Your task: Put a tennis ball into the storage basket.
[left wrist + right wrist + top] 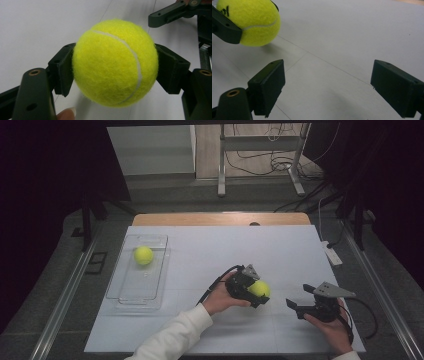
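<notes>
Holding: left gripper (257, 295) clamped on a tennis ball (260, 288), pads pressing both its sides, just above the white table (210, 255)
Waiting: right gripper (299, 303) near it, jaws apart, nothing between
Resting: second ball (143, 255) in clear tray (125, 290), far left

Fuzzy felt tennis ball (115, 62), matt black plastic gripper (115, 65), clear glossy tray (122, 280).
</notes>
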Available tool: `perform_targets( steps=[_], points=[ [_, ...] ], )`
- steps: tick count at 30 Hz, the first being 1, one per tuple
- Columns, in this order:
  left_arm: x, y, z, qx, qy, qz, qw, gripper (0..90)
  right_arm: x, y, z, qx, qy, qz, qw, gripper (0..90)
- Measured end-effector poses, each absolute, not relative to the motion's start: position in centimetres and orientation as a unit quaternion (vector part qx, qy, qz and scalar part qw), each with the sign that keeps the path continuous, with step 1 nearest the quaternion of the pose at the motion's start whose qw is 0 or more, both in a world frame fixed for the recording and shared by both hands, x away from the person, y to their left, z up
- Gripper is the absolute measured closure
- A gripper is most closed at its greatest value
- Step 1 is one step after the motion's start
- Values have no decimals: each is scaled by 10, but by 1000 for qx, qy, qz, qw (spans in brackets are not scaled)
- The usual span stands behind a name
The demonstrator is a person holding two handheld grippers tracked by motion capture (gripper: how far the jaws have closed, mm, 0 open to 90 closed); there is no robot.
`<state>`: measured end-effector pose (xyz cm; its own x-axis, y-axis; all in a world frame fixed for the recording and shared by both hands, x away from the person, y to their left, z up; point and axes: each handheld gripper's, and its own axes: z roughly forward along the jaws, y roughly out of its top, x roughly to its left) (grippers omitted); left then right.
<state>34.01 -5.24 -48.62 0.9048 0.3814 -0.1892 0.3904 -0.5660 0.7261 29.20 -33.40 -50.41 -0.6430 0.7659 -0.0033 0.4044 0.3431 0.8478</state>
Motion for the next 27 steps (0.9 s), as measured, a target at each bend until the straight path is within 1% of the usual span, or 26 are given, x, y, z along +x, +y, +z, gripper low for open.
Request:
perform_targets(
  steps=[16, 27],
  points=[
    [341, -43, -480, 877, 223, 4, 424, 268, 292, -334, -505, 370, 793, 438, 205, 125],
    [339, -31, -469, 867, 228, 11, 443, 268, 292, -334, -505, 371, 793, 439, 205, 125]
  ],
)
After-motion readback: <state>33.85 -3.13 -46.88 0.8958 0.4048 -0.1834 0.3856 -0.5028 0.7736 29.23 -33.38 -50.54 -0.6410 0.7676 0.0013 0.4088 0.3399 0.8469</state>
